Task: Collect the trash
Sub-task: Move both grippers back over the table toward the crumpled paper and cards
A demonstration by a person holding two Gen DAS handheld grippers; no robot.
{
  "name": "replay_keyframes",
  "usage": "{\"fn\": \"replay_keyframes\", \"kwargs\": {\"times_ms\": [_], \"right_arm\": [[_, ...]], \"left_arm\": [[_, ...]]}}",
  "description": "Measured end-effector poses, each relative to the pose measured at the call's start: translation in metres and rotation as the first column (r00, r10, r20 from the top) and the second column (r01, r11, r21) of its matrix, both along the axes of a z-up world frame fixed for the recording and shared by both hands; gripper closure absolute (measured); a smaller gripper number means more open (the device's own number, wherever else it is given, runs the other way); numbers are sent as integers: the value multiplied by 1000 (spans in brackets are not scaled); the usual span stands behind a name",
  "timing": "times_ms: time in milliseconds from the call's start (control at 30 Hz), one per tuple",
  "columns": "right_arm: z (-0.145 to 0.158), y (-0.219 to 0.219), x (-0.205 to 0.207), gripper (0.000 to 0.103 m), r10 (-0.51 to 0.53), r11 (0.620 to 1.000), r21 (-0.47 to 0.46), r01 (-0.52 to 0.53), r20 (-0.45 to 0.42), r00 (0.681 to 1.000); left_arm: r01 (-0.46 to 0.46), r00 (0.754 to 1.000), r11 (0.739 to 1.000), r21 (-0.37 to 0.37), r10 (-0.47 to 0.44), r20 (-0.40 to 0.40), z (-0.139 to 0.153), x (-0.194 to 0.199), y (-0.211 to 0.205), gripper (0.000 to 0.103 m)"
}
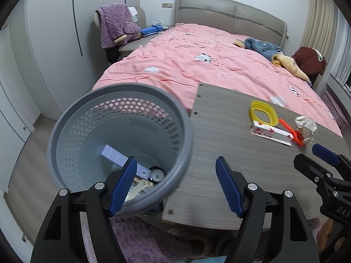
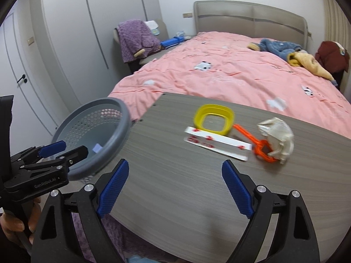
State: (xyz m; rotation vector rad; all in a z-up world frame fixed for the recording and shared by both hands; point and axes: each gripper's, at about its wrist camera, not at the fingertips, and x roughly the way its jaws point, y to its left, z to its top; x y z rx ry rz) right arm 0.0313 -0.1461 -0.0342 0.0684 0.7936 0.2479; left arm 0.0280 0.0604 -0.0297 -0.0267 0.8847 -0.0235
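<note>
The bed (image 2: 230, 70) under its pink cover filled the far half of both views, with the wood-grain worktop (image 2: 175, 186) set at its foot, seemingly as a sorting surface for the rubbish. At about nine o'clock from the worktop's middle stood the grey perforated bin (image 1: 118, 135), its rim just beside the worktop's left edge, probably so that items could be carried over in one short move. It already held a pale lilac box (image 1: 114, 154) and some cartons and small cans at the bottom, so the job looked partly done.

The remaining trash lay clustered toward two o'clock on the worktop: a long white carton with red marks (image 2: 217, 143), a yellow plastic ring (image 2: 214, 120) resting against its far side, a crumpled cream wrapper (image 2: 277, 135) at the right end, and an orange plastic piece (image 2: 256, 144) lying between carton and wrapper, touching both.

The left claw (image 1: 175, 184) hung above the bin's near rim, jaws spread wide with nothing between them, which suited a hand that had no load. The right claw (image 2: 175, 188) pointed down over the bare near part of the worktop, jaws likewise wide and empty, well short of the cluster. Its aim suggested the carton or ring as a likely next pick.
</note>
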Motion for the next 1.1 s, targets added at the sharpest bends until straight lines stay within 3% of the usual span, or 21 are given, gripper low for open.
{"fn": "replay_keyframes", "kwargs": {"times_ms": [200, 533, 1100], "right_arm": [[-4, -56, -4, 16, -101, 995, -1, 101, 3, 995], [-9, -115, 14, 15, -182, 983, -19, 182, 11, 983], [-37, -129, 77, 15, -191, 981, -48, 188, -62, 980]], "left_arm": [[49, 999, 999, 4, -49, -1, 1, 0, -36, 32], [85, 996, 996, -12, -85, -17, -1, 15, -84, 32], [74, 996, 997, 18, -73, -57, -10, 42, -103, 32]]}}
